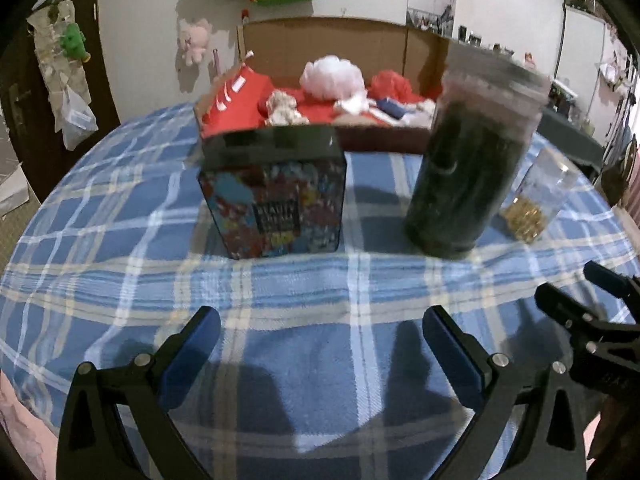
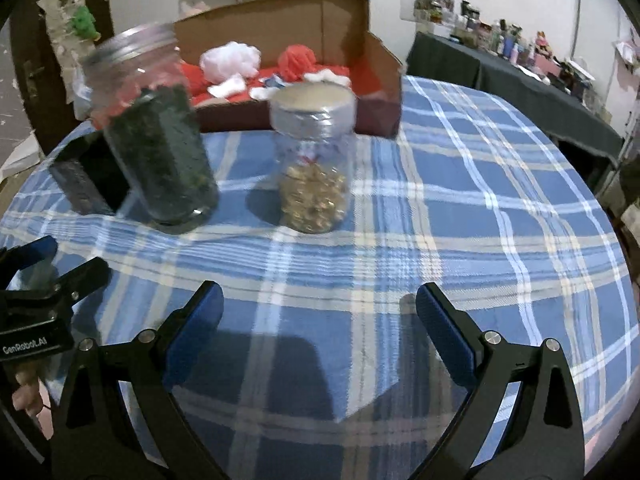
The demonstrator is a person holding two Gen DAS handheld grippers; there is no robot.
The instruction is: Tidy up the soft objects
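The left gripper (image 1: 322, 330) has its jaws spread wide with nothing between them, only the blue plaid cloth (image 1: 120, 264) below. Ahead of its left jaw stands a tin (image 1: 276, 196) with a busy printed pattern and an open top. Ahead of its right jaw stands a tall jar (image 1: 472, 172) filled with dark green stuff, blurred in this view. Just right of that jar, a smaller jar (image 1: 536, 200) holds gold bits.

Beyond the tin and the jar, farther from the jaws, sits a cardboard box (image 1: 320, 44). The soft things lie inside it: a white puff (image 1: 332, 76), a red puff (image 1: 390, 84), a small plush (image 1: 282, 108) and some white and blue scraps (too blurred to name).

The right gripper (image 2: 320, 308) is likewise wide open and holds nothing. The gold-filled jar (image 2: 314, 164), lid on, stands straight ahead between its jaws' lines but well clear of them. The green jar (image 2: 158, 132) is ahead and left of the left jaw, with the tin (image 2: 88, 184) behind it, partly hidden. The box (image 2: 384, 80) lies beyond both jars.

Each gripper shows at the edge of the other's view, beside it.
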